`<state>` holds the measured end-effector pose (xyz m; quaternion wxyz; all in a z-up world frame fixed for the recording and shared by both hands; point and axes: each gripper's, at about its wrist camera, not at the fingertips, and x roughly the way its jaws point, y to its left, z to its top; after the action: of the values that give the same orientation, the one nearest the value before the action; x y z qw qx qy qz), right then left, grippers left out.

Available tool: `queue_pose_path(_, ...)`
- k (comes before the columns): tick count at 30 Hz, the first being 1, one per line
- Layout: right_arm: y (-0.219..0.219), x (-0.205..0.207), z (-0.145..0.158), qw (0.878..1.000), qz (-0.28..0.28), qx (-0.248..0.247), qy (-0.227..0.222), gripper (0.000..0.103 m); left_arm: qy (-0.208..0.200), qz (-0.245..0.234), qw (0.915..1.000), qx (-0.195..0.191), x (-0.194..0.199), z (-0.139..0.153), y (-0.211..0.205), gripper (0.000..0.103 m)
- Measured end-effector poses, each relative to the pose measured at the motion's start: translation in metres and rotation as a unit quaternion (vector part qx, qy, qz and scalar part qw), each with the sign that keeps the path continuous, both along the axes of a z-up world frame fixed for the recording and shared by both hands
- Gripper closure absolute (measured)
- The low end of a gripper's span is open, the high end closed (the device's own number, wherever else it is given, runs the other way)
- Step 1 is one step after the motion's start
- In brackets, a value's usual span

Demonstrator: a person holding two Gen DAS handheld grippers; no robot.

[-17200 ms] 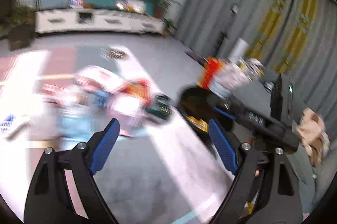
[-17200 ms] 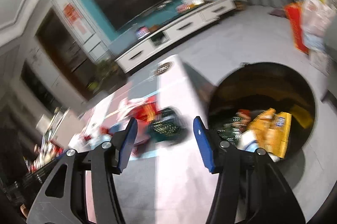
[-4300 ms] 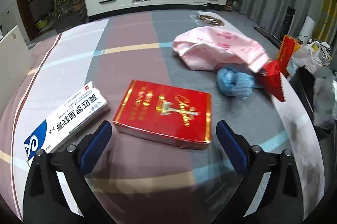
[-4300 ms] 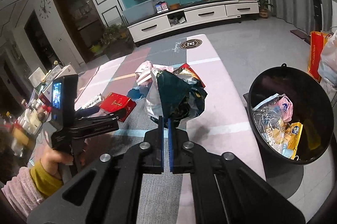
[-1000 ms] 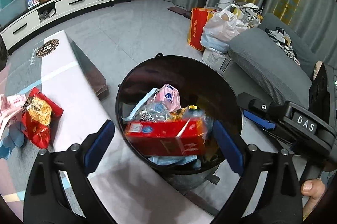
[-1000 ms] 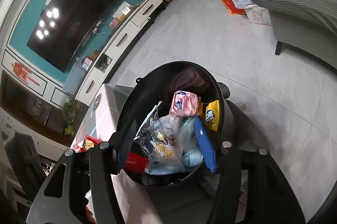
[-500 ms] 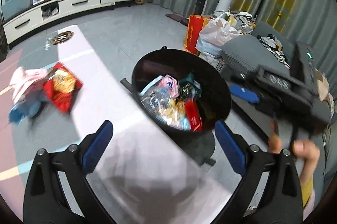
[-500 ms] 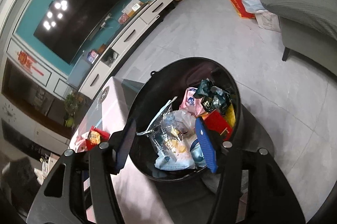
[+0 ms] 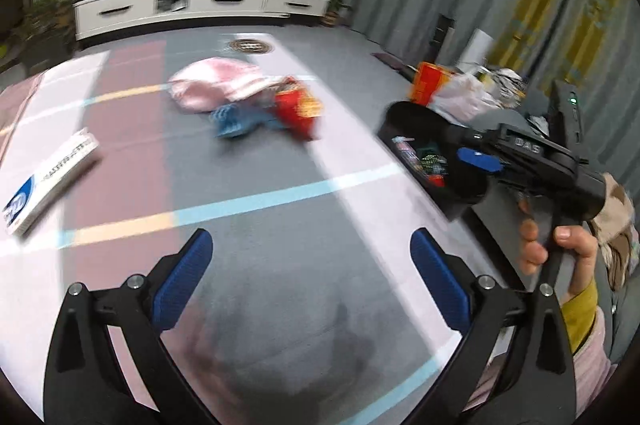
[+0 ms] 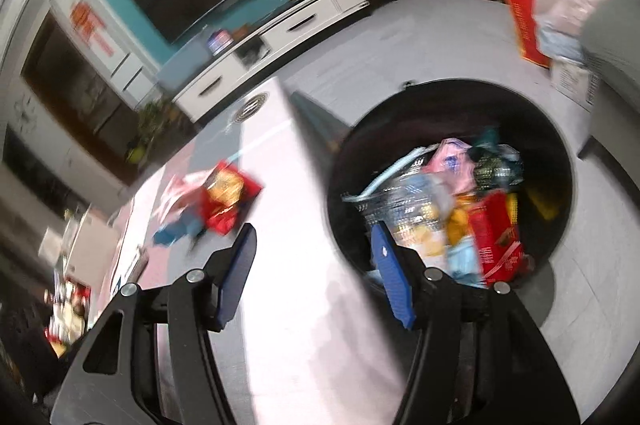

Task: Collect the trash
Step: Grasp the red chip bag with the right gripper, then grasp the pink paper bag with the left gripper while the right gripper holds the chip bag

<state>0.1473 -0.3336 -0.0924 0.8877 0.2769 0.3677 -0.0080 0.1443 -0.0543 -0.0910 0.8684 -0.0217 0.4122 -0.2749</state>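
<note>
Left wrist: "DAS" lettering legible on right claw (image 9: pixel 478 159) body.

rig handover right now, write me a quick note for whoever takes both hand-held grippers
Left hand-held gripper: open and empty, jaws just opened wider, over the patterned mat.
Right hand-held gripper: open, nothing between the pads, at the mat's edge beside the black bin.
Done: the red box and several wrappers lie in the bin.
Left on the mat: pink bag, blue bundle, red snack packet, all bunched together, and the white and blue box apart at the left.
Next, probably: pick up that cluster and carry it to the bin.
</note>
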Motion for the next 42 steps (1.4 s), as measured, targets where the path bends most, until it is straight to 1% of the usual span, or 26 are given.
queue_pose_path(3,0.024,0.009,-0.002,0.999,0.025,-0.019,0.007,0.043,0.008,0.039,0.9992,-0.008,0.003,-0.006,0.037,0.004)
queue_pose_path(4,0.035,0.013,-0.002,0.999,0.036,-0.031,0.009,0.043,0.013,0.057,0.9981,-0.02,0.005,-0.01,0.053,0.004)
queue_pose_path(5,0.043,0.016,-0.003,0.998,0.045,-0.041,0.011,0.043,0.017,0.065,0.9974,-0.027,0.005,-0.011,0.06,0.004)
queue_pose_path(8,0.071,0.024,-0.005,0.994,0.072,-0.076,0.014,0.043,0.043,0.104,0.9914,-0.066,0.013,-0.016,0.091,0.004)
queue_pose_path(10,0.088,0.029,-0.006,0.991,0.085,-0.099,0.014,0.043,0.038,0.117,0.9898,-0.072,0.015,-0.012,0.099,0.004)
queue_pose_path(13,0.104,0.034,-0.006,0.988,0.096,-0.118,0.006,0.043,0.02,0.141,0.988,-0.061,0.014,-0.004,0.113,0.003)
queue_pose_path(15,0.113,0.036,-0.005,0.987,0.098,-0.126,-0.001,0.043,0.029,0.148,0.9855,-0.077,0.016,-0.005,0.121,0.003)
queue_pose_path(18,0.124,0.042,-0.004,0.985,0.1,-0.14,-0.007,0.043,0.045,0.158,0.9823,-0.089,0.018,-0.01,0.13,0.003)
queue_pose_path(22,0.138,0.064,-0.008,0.977,0.098,-0.187,0.006,0.043,0.048,0.168,0.9801,-0.095,0.018,-0.009,0.14,0.003)
queue_pose_path(24,0.14,0.078,-0.012,0.977,0.099,-0.188,0.013,0.043,0.047,0.17,0.9791,-0.101,0.018,-0.008,0.144,0.003)
queue_pose_path(26,0.144,0.088,-0.014,0.974,0.105,-0.201,0.014,0.044,0.048,0.176,0.9774,-0.106,0.018,-0.008,0.148,0.003)
queue_pose_path(28,0.149,0.099,-0.018,0.969,0.11,-0.221,0.022,0.048,0.055,0.174,0.977,-0.111,0.022,-0.01,0.149,0.003)
queue_pose_path(31,0.155,0.113,-0.024,0.967,0.121,-0.224,0.025,0.053,0.06,0.162,0.9799,-0.1,0.026,-0.012,0.144,0.003)
queue_pose_path(32,0.157,0.116,-0.025,0.966,0.123,-0.227,0.024,0.058,0.059,0.159,0.9809,-0.094,0.027,-0.013,0.142,0.003)
queue_pose_path(33,0.159,0.121,-0.026,0.964,0.125,-0.235,0.025,0.065,0.059,0.157,0.9816,-0.092,0.027,-0.014,0.141,0.003)
queue_pose_path(34,0.16,0.123,-0.027,0.962,0.126,-0.239,0.026,0.07,0.06,0.154,0.9821,-0.09,0.028,-0.015,0.14,0.003)
queue_pose_path(35,0.161,0.127,-0.029,0.961,0.128,-0.245,0.028,0.081,0.062,0.151,0.9825,-0.091,0.029,-0.016,0.139,0.003)
queue_pose_path(36,0.161,0.129,-0.031,0.96,0.126,-0.25,0.031,0.094,0.063,0.148,0.9827,-0.091,0.029,-0.017,0.138,0.003)
queue_pose_path(37,0.16,0.13,-0.032,0.96,0.123,-0.251,0.031,0.098,0.064,0.145,0.9832,-0.091,0.03,-0.018,0.137,0.003)
queue_pose_path(38,0.158,0.128,-0.032,0.962,0.119,-0.246,0.026,0.101,0.064,0.143,0.9837,-0.089,0.03,-0.018,0.135,0.003)
queue_pose_path(40,0.154,0.123,-0.029,0.965,0.113,-0.238,0.017,0.101,0.062,0.137,0.9853,-0.081,0.031,-0.02,0.13,0.003)
queue_pose_path(42,0.147,0.113,-0.023,0.968,0.109,-0.224,0.009,0.101,0.064,0.13,0.9855,-0.088,0.031,-0.02,0.125,0.003)
